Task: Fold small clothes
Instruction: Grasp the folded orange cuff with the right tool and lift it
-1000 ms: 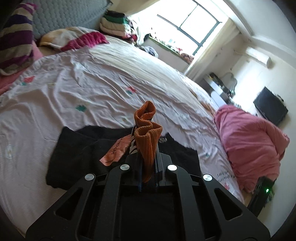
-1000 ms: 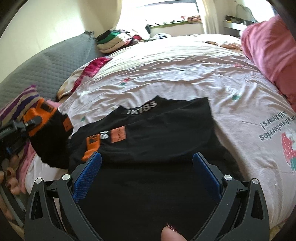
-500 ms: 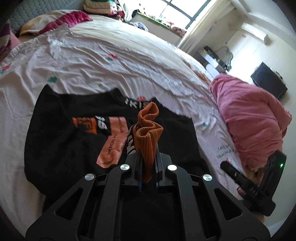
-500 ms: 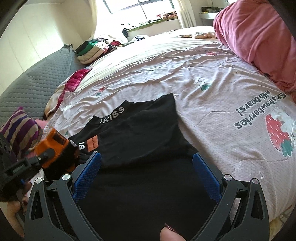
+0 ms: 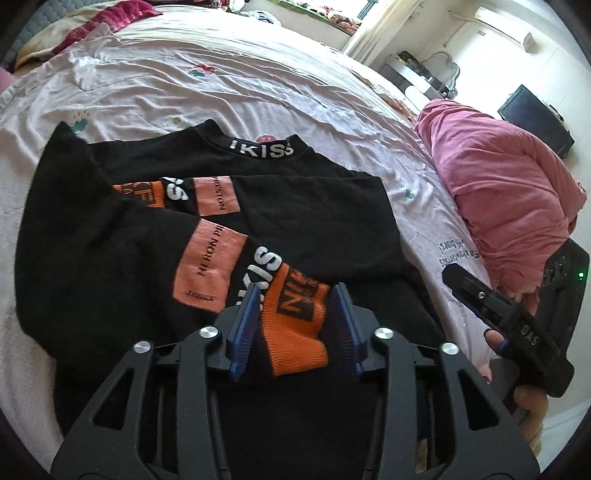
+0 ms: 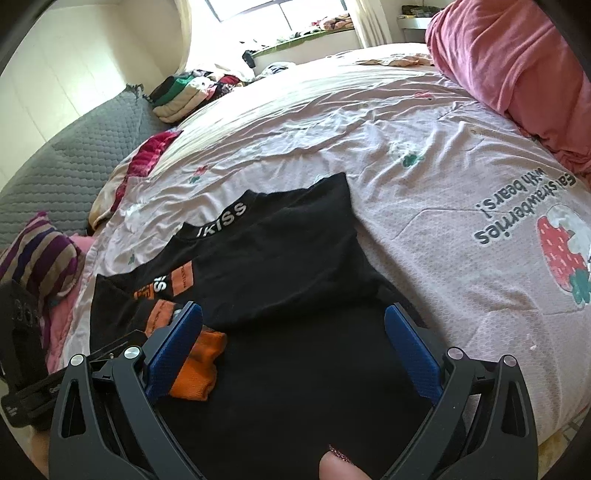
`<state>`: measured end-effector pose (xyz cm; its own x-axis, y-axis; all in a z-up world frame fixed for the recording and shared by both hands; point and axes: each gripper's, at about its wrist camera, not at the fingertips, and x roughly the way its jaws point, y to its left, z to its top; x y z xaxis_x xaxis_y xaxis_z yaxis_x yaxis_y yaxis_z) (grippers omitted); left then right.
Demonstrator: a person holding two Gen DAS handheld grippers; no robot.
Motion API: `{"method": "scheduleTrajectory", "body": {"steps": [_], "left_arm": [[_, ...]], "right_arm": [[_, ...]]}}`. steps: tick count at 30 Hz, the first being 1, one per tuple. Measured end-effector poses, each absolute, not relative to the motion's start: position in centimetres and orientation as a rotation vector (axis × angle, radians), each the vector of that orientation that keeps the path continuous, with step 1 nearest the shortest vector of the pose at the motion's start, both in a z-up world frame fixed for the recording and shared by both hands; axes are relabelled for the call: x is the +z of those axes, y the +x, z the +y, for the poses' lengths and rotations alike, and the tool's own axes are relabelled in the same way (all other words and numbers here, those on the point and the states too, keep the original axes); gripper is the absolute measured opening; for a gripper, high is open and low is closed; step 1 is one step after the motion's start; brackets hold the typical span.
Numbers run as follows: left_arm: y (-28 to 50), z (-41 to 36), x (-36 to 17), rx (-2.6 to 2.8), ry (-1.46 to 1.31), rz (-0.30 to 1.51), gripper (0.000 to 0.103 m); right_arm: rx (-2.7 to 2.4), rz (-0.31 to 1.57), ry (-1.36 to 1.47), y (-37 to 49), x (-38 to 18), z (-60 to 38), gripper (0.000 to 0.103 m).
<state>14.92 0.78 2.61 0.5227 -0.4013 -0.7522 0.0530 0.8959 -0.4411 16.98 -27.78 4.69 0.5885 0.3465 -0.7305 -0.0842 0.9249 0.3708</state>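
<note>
A home bedroom: a wide bed under a pale printed sheet, a pink quilt heaped at one side, a striped pillow, folded clothes stacked near a sunny window.

One black top, two grippers, one pink duvet, one striped pillow
</note>
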Motion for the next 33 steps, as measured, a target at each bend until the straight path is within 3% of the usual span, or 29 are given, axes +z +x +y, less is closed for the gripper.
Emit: {"method": "scheduleTrajectory", "body": {"steps": [4, 5, 7, 9, 10, 17, 22, 26, 33], "left_arm": [[14.5, 2.4, 3.4, -0.217, -0.367, 0.961, 0.052], [14.4, 2.8, 3.6, -0.196, -0.357, 0.953, 0.060], [14.2, 3.9, 4.0, -0.144, -0.334, 0.933, 0.067], [14.0, 4.8, 4.3, -0.098, -0.324, 0.918, 0.088], [13.8, 5.4, 4.4, -0.058, -0.317, 0.906, 0.092], [13.2, 8.6, 4.5, 0.045, -0.328, 0.905, 0.093], [12.4, 10.4, 4.4, 0.071, -0.363, 0.902, 0.093], [11.7, 11.6, 4.8, 0.090, -0.404, 0.880, 0.093], [11.3, 13.1, 5.4, 0.105, -0.430, 0.859, 0.093]], "right_arm": [[0.291, 0.935, 0.287, 17.0, 4.1, -26.0, 0.098], [0.308, 0.947, 0.271, 17.0, 3.8, -25.2, 0.096], [0.338, 0.964, 0.249, 16.8, 3.3, -24.0, 0.087], [0.384, 0.992, 0.213, 16.8, 2.7, -22.0, 0.082], [0.402, 1.002, 0.196, 16.8, 2.4, -21.1, 0.081], [0.466, 1.050, 0.142, 17.1, 0.4, -17.2, 0.079], [0.486, 1.071, 0.167, 17.6, -0.8, -16.3, 0.060], [0.514, 1.051, 0.143, 17.4, -0.7, -15.4, 0.022], [0.555, 0.974, 0.147, 17.2, 1.9, -15.2, 0.014]]}}
